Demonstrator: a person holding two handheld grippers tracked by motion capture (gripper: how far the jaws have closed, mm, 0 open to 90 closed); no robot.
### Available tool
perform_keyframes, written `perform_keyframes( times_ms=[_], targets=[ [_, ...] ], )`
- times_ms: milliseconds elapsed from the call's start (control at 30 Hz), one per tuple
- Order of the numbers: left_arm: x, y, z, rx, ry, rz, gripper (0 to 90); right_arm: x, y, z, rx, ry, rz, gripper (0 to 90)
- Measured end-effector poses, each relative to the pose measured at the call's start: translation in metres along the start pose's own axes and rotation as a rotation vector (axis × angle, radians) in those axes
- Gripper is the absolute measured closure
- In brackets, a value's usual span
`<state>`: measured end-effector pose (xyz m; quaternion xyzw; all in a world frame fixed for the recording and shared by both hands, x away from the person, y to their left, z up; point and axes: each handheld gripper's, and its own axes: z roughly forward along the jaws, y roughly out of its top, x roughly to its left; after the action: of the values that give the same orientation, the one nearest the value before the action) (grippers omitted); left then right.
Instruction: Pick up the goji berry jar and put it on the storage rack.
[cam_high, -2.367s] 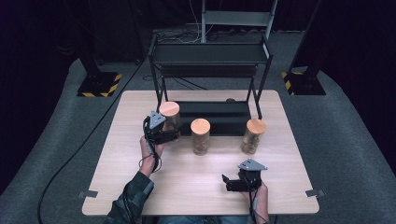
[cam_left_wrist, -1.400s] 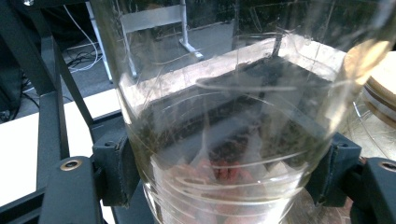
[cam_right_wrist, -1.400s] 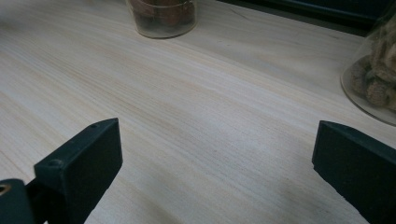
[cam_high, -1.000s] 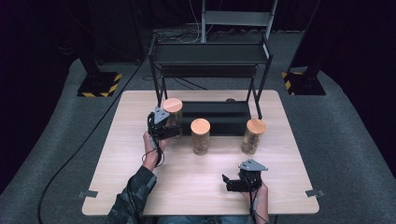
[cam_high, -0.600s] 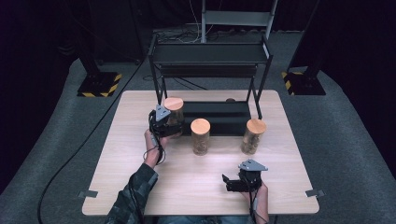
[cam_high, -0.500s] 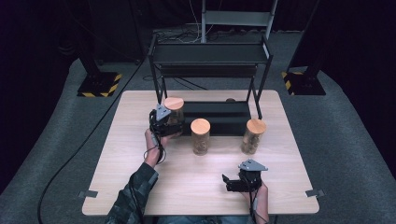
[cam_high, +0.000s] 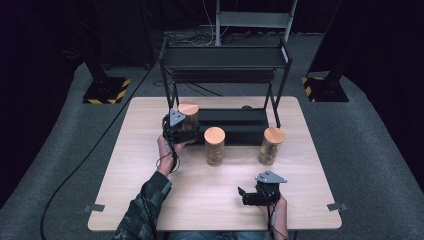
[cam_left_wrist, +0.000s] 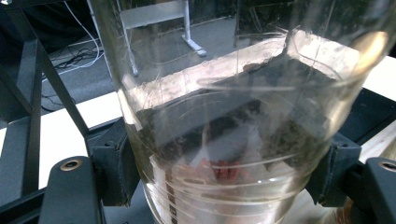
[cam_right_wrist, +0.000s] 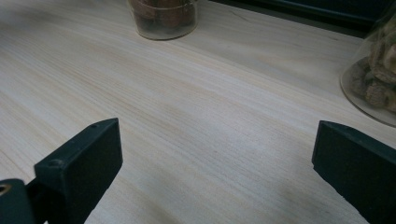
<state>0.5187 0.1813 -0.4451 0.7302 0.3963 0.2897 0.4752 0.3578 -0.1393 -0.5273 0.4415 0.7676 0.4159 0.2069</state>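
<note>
My left gripper (cam_high: 186, 132) is shut on a clear glass jar (cam_high: 189, 119) with a cork lid, at the front left corner of the black rack's lower shelf (cam_high: 235, 125). In the left gripper view the jar (cam_left_wrist: 233, 107) stands upright between both pads (cam_left_wrist: 116, 168), with brownish contents low inside. Whether it rests on the shelf I cannot tell. My right gripper (cam_high: 243, 196) lies open near the table's front right, and its jaws (cam_right_wrist: 215, 158) stand wide over bare wood.
Two more cork-lidded jars stand in front of the rack: a middle jar (cam_high: 215, 146) (cam_right_wrist: 163, 16) and a right jar (cam_high: 270, 145) (cam_right_wrist: 373, 79). The black two-tier rack (cam_high: 225, 57) takes up the back of the wooden table (cam_high: 150, 200).
The left hand has carried the jar away from the person and a little right, up to the rack's lower shelf. The right gripper has stayed where it was.
</note>
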Motion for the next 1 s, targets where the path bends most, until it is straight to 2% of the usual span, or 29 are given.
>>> perform_keyframes(
  times_ms=[1000],
  targets=[
    [0.0, 0.004, 0.02, 0.017, 0.008, -0.006, 25.1, 0.0, 0.0, 0.0, -0.004, 0.004, 0.0, 0.8]
  ],
)
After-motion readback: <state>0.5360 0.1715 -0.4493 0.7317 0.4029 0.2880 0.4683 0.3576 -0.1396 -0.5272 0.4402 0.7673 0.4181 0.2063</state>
